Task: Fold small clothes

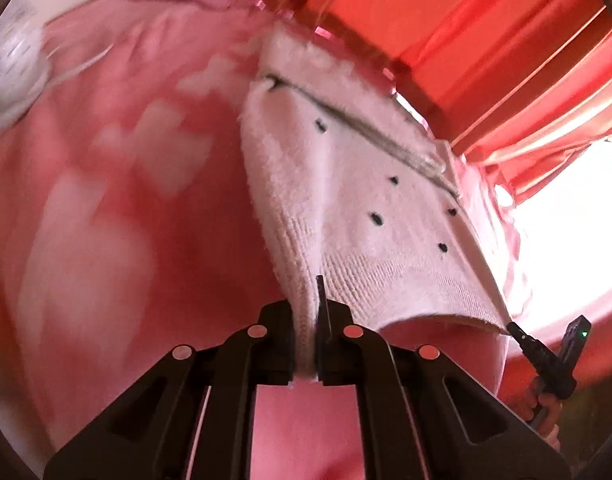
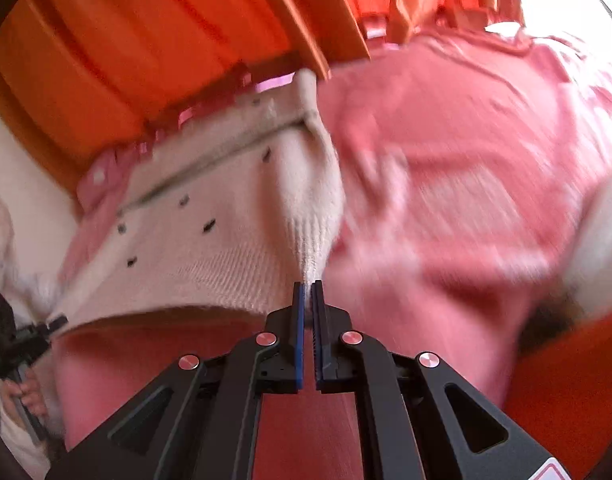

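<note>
A small pale pink knit sweater (image 1: 358,200) with dark dots and a ribbed hem hangs lifted above a pink patterned blanket (image 1: 106,200). My left gripper (image 1: 306,312) is shut on one hem corner. My right gripper (image 2: 308,286) is shut on the other hem corner of the sweater (image 2: 210,240). Each gripper shows in the other's view, the right one (image 1: 514,330) at the sweater's far corner, the left one (image 2: 54,324) likewise. The hem stretches between them.
Orange-red curtains (image 1: 486,40) hang behind the bed. A bright window (image 1: 566,220) is at right. The pink blanket (image 2: 466,180) spreads below. A white soft item (image 1: 10,76) lies at far left.
</note>
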